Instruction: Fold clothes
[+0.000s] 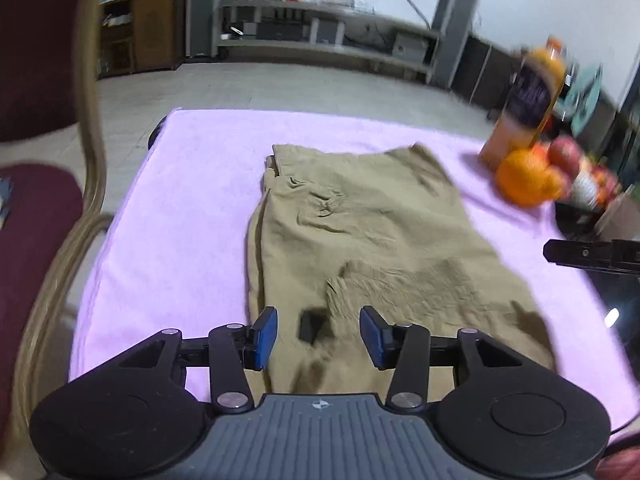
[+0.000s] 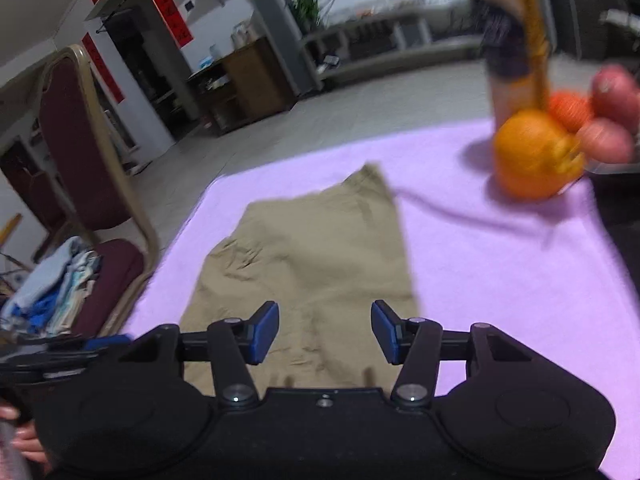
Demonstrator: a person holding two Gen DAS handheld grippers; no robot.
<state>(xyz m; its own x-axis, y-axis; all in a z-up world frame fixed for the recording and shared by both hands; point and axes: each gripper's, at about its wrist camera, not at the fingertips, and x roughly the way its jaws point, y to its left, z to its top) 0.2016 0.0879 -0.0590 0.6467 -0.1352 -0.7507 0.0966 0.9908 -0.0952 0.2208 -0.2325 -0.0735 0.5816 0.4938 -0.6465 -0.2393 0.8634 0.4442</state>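
Note:
A pair of khaki shorts lies folded flat on a pink cloth that covers the table. My left gripper is open and empty, just above the near waist end of the shorts, where a dark tag shows. In the right wrist view the shorts lie straight ahead on the pink cloth. My right gripper is open and empty above their near edge. The tip of the right gripper shows at the right edge of the left wrist view.
An orange, apples and a juice bottle stand at the far right of the table. A maroon chair stands to the left with a pile of clothes on its seat. Shelves line the far wall.

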